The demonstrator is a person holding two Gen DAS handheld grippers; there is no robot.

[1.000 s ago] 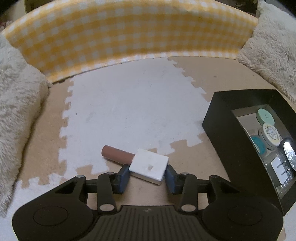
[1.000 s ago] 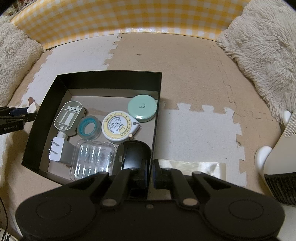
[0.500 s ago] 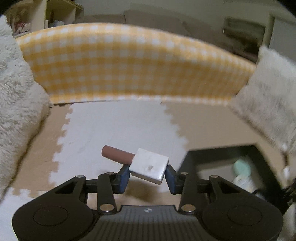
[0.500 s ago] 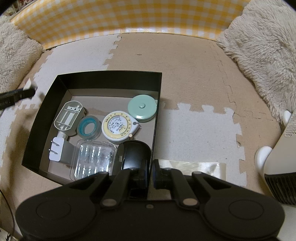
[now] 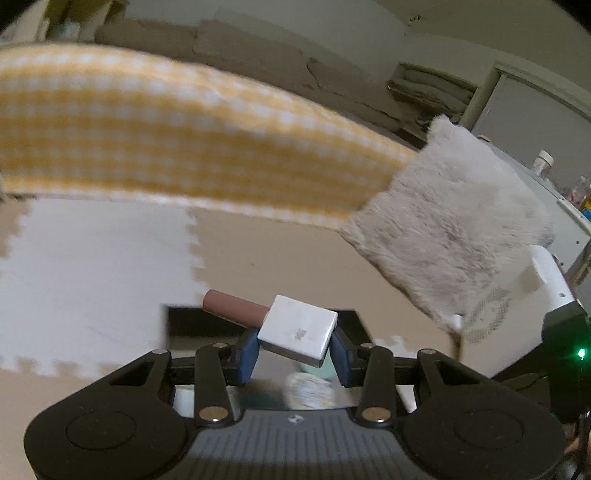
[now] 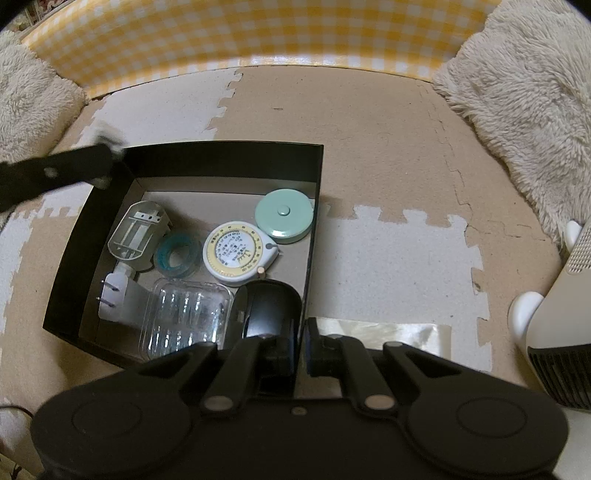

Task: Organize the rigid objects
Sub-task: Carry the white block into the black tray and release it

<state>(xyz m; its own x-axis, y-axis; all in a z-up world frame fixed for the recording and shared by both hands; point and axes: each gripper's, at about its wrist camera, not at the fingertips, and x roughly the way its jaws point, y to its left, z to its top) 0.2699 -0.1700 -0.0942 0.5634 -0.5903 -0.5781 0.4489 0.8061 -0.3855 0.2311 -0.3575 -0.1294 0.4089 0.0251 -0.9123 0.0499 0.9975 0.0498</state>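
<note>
A white block [image 5: 297, 328] on a brown cylindrical handle [image 5: 236, 308] is clamped between the blue pads of my left gripper [image 5: 295, 350], which is shut on it and held in the air. Below it lies the black box [image 5: 192, 321]. In the right wrist view the left gripper [image 6: 107, 147] shows as a dark blur over the far left corner of the black box [image 6: 221, 155]. My right gripper [image 6: 301, 343] is shut on the box's near right wall. Inside lie a mint tape measure [image 6: 283, 215], a white and yellow one [image 6: 238, 253] and a clear case [image 6: 184, 317].
The box also holds a teal ring [image 6: 176, 256], a white plug [image 6: 114, 301] and a black rounded object [image 6: 271, 310]. A yellow checked bolster [image 6: 240, 33] and fluffy cushions [image 6: 524, 92] ring the foam mat. A white appliance [image 6: 561, 295] stands at the right, a shiny sheet [image 6: 380, 332] beside the box.
My left gripper has risen and swung right with the white block, from beside the box to above its far left corner, and tilted up. The right gripper and the box have not moved.
</note>
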